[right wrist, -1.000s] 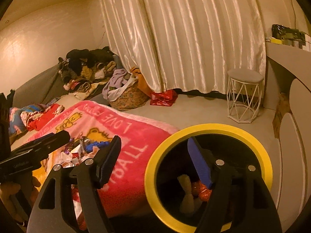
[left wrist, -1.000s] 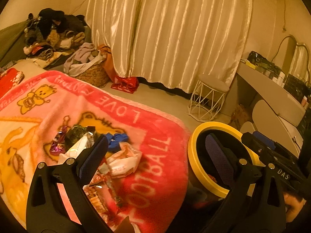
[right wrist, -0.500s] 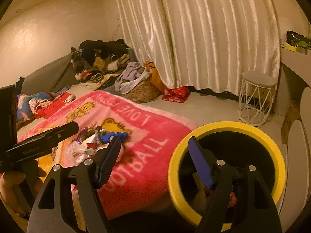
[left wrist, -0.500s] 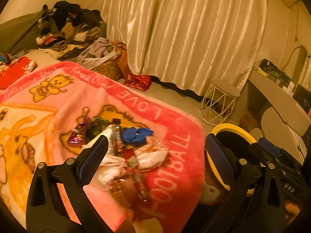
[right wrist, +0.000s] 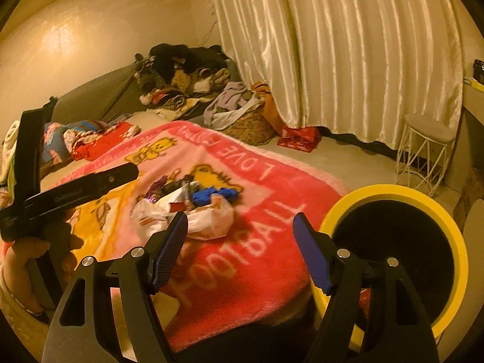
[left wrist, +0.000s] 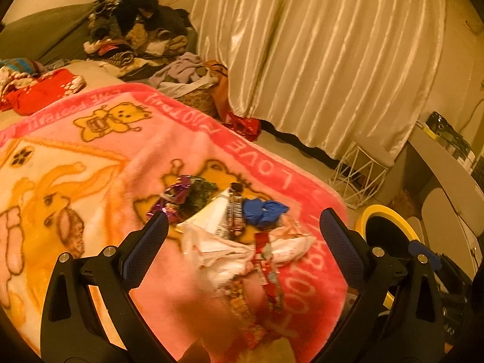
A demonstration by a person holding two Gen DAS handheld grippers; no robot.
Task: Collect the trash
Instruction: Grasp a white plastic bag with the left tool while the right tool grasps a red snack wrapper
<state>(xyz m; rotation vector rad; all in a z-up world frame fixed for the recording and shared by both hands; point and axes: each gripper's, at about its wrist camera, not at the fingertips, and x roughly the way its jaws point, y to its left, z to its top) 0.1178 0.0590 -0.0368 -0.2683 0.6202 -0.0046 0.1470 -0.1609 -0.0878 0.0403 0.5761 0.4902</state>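
Swinging from the yellow-rimmed bin (right wrist: 393,192) toward the wrapper pile (left wrist: 242,227), we carry both left gripper (left wrist: 243,231) and right gripper (right wrist: 240,236) spread, empty, ready to grab more.

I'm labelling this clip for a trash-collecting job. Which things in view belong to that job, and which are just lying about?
Part of the job:
- heap of crumpled wrappers and white plastic bags on the pink teddy-bear blanket
- yellow-rimmed round black bin
- open left hand-held gripper
- open right hand-held gripper

Just lying about:
- woven laundry basket
- white wire stool
- cream satin curtain
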